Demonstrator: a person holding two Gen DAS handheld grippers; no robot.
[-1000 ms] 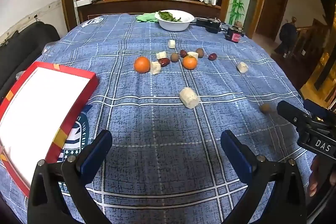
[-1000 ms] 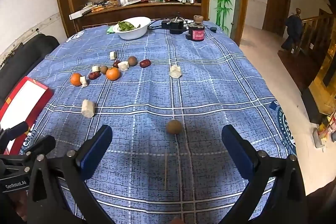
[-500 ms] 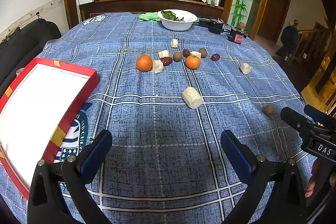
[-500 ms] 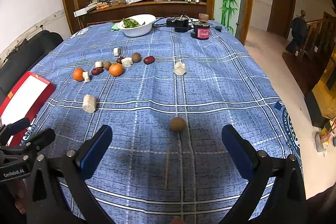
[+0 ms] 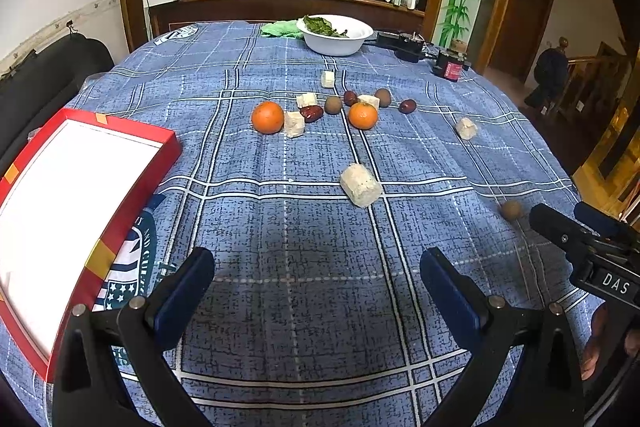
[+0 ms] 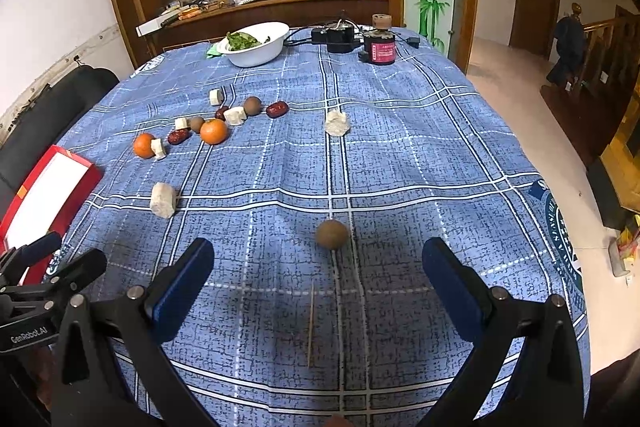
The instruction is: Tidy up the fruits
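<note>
The small brown round fruit [image 6: 331, 234] is being framed dead ahead of the right gripper [image 6: 318, 279], centred just beyond its wide-open, empty jaws; the left gripper [image 5: 316, 287], equally spread and empty, is being held farther off; no long axis is being presented.

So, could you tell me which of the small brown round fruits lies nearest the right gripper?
The lone brown fruit just ahead of the open right gripper; the other two sit far back among the oranges.

We count two oranges [image 5: 267, 117] [image 5: 363, 115], three brown round fruits [image 5: 333, 105] [image 5: 383, 97] [image 5: 511, 210], three dates [image 5: 311, 113] [image 5: 350, 97] [image 5: 407, 105], six pale chunks [image 5: 360, 185] [image 5: 466, 128] [image 5: 294, 124] [image 5: 306, 100] [image 5: 328, 79] [image 5: 369, 101], one bowl [image 5: 335, 43], one red tray [image 5: 136, 187].
</note>
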